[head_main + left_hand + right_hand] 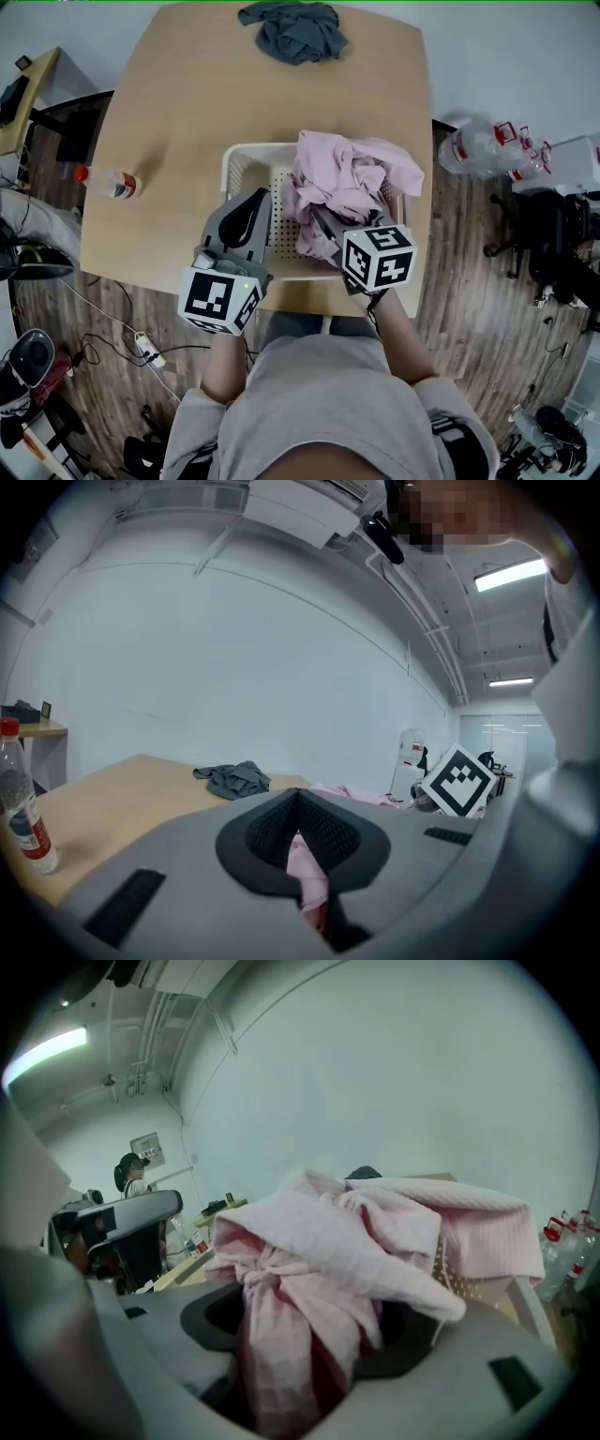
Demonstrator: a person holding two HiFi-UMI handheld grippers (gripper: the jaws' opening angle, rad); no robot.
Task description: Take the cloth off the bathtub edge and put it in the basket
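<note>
One crumpled pink waffle-textured cloth (342, 187) heaped in perforated plastic basket (246, 169).

Soft matt pink cloth (342, 187), perforated plastic basket (247, 172)

the left gripper (254, 201) and right gripper (322, 225) are grey moulded shells with black pads (330, 833). each bears a white cube (379, 258) with black square markers. the shirt (328, 398) is pale grey, short-sleeved.

Wood-plank floor (469, 309) (white walls (234, 667))
</note>
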